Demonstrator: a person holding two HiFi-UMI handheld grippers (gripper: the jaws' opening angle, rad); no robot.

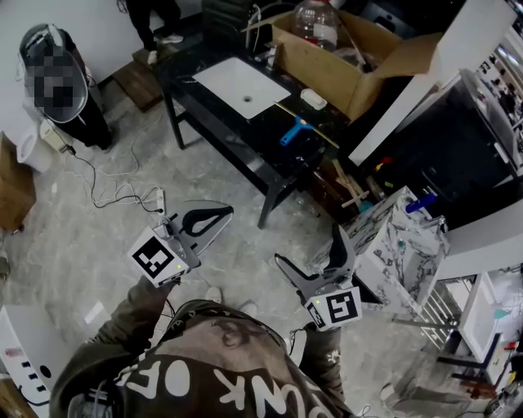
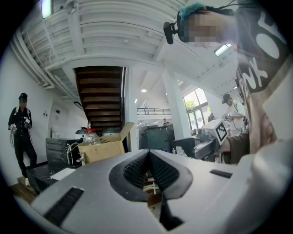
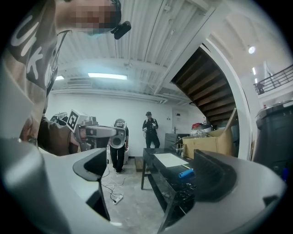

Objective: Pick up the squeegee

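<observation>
The squeegee (image 1: 294,129), with a blue handle and a long thin blade, lies on the black table (image 1: 212,114) near its right end. In the right gripper view only its blue handle (image 3: 185,173) shows on the tabletop. Both grippers hang over the floor in front of the table, well short of the squeegee. My left gripper (image 1: 222,215) is shut, its ribbed pads (image 2: 137,167) pressed together with nothing between them. My right gripper (image 1: 315,253) is open wide and empty, and the table shows between its jaws (image 3: 151,171).
A white sheet (image 1: 241,86) lies on the table. An open cardboard box (image 1: 351,65) holds a clear jug (image 1: 315,20). A power strip with its cable (image 1: 159,200) lies on the floor, and a marbled box (image 1: 400,245) stands at the right. A person (image 3: 150,130) stands beyond the table.
</observation>
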